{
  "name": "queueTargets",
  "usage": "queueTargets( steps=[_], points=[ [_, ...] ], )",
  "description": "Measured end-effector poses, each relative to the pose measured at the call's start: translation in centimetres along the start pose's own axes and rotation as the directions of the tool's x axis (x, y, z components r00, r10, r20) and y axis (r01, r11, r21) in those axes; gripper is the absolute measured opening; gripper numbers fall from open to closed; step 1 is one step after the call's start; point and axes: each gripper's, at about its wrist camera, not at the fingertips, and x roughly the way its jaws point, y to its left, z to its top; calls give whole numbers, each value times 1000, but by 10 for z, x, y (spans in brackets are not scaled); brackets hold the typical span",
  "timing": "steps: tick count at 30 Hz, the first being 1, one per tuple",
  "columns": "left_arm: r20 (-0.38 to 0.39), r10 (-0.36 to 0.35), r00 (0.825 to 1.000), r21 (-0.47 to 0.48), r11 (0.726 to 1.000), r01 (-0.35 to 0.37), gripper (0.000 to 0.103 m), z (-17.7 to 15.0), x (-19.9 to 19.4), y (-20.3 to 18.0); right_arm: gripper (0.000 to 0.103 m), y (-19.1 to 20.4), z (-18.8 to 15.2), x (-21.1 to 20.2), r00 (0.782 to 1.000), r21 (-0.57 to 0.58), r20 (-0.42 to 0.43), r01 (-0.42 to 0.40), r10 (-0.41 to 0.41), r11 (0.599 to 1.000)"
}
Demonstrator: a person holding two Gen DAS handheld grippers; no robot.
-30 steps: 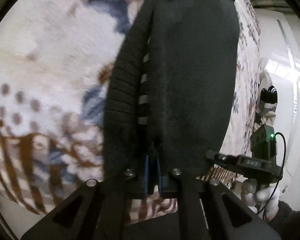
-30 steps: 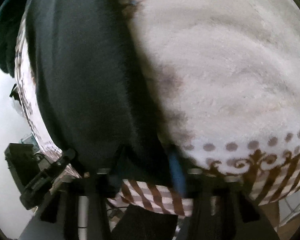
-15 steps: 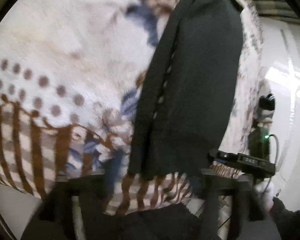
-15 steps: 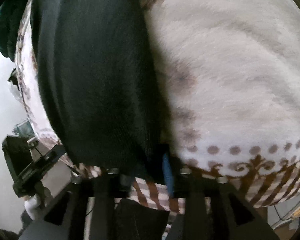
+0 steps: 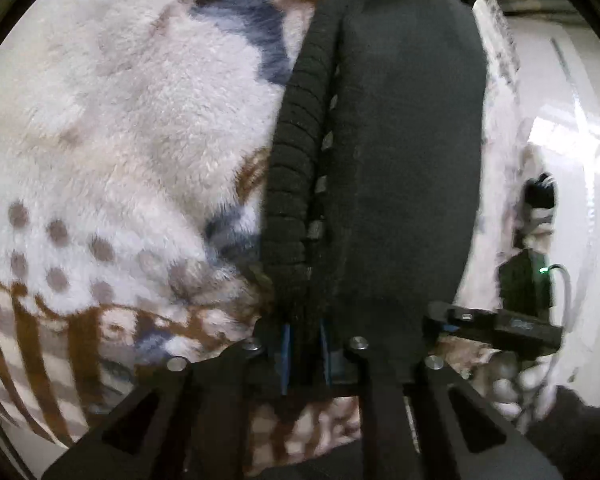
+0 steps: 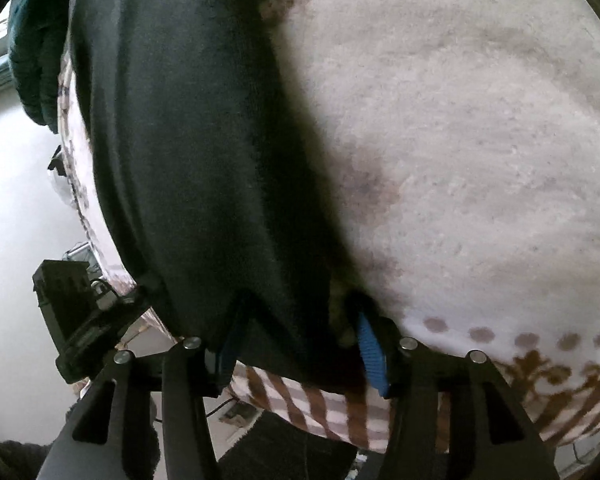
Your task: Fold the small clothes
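Observation:
A black knit garment (image 5: pixel 400 160) lies lengthwise on a fluffy patterned blanket (image 5: pixel 140 120), its ribbed hem along the left side. My left gripper (image 5: pixel 304 354) sits at the near end of that hem; its jaws are closing, and the blue pads pinch the ribbed knit between them. In the right wrist view the same garment (image 6: pixel 188 140) fills the left half. My right gripper (image 6: pixel 296 344) straddles its near right corner. Its jaws are opening, and the blue pads (image 6: pixel 370 344) stand apart from the cloth lying between them.
The blanket (image 6: pixel 460 140) drapes over the near edge, showing brown stripes. A dark green cloth (image 6: pixel 32 60) is bunched at the far left. Each gripper shows in the other's view: the right one (image 5: pixel 500 328) held by a gloved hand (image 5: pixel 512 388), the left one (image 6: pixel 96 328).
The left gripper let go, stood wide half a second ago, then shut again on the ribbed hem. The right gripper's pads have spread off the garment's corner.

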Motion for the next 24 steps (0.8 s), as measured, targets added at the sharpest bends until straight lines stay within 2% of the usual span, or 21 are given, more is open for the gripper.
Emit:
queueTargets(
  steps=[1, 2, 4, 10, 14, 15, 18, 19, 23, 24],
  points=[
    [3, -11, 1000, -14, 1000, 11, 9, 0, -4, 2, 26, 0, -3, 1, 1000, -7, 4, -6, 6, 1000],
    [4, -30, 1000, -38, 999, 30, 8, 0, -8, 3, 17, 4, -5, 1, 1000, -11, -3, -10, 10, 1000],
    [6, -50, 999, -62, 997, 51, 7, 0, -14, 2, 11, 9, -8, -1, 1000, -5, 7, -23, 23, 1000],
    [30, -160, 987, -71, 984, 161, 7, 4, -49, -20, 9, 33, -20, -37, 996, -55, 44, -77, 79, 996],
    [105, -262, 959, -86, 959, 271, 7, 29, -71, -42, 9, 61, -13, -75, 983, -79, 101, -147, 154, 986],
    [128, -295, 947, -91, 947, 307, 7, 40, -75, -46, 9, 64, -7, -89, 977, -87, 123, -162, 172, 983],
    [199, -372, 907, -101, 912, 397, 7, 81, -83, -55, 9, 70, 25, -128, 954, -84, 182, -227, 239, 970],
    [226, -379, 898, -101, 907, 408, 7, 97, -83, -57, 9, 71, 36, -135, 949, -82, 195, -237, 248, 968],
    [306, -385, 870, -59, 905, 422, 7, 165, -79, -60, 9, 83, 100, -164, 920, -96, 294, -240, 258, 966],
    [313, -380, 871, -53, 908, 416, 7, 181, -76, -62, 9, 86, 122, -172, 910, -97, 318, -249, 267, 964]
  ],
)
